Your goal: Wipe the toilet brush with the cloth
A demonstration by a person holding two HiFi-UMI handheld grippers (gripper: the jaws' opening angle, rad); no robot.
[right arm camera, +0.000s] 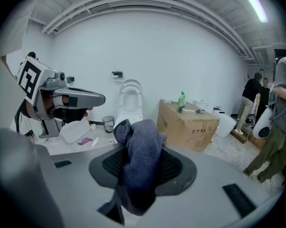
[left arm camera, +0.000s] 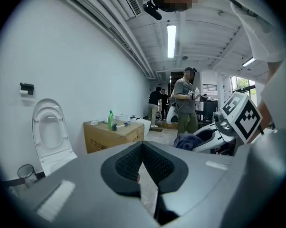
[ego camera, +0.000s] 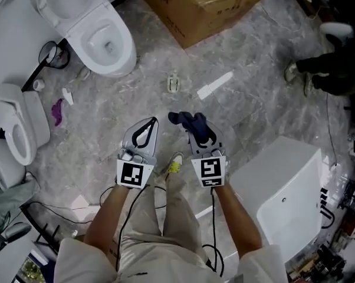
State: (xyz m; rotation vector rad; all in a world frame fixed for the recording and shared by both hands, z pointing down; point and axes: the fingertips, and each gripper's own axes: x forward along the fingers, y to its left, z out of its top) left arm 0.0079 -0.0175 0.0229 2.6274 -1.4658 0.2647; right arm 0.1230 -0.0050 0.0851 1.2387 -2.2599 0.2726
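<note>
A dark blue cloth (ego camera: 184, 119) (right arm camera: 140, 152) is bunched between the jaws of my right gripper (ego camera: 194, 126) (right arm camera: 141, 129), which is shut on it at waist height over the marble floor. Beside it on the left, my left gripper (ego camera: 151, 122) (left arm camera: 143, 148) holds nothing, and its black padded jaws meet at the tips. A white long thing (ego camera: 214, 85) lies on the floor ahead of both grippers; I cannot tell whether it is the toilet brush. A small white item (ego camera: 173, 82) lies to its left.
A white toilet (ego camera: 101, 37) stands far left, with a small bin (ego camera: 51, 55) beside it and another toilet (ego camera: 18, 128) nearer. A cardboard box (ego camera: 207, 5) sits ahead, a white unit (ego camera: 283, 193) at right. A purple rag (ego camera: 58, 111) lies on the floor. People (left arm camera: 185, 101) stand behind.
</note>
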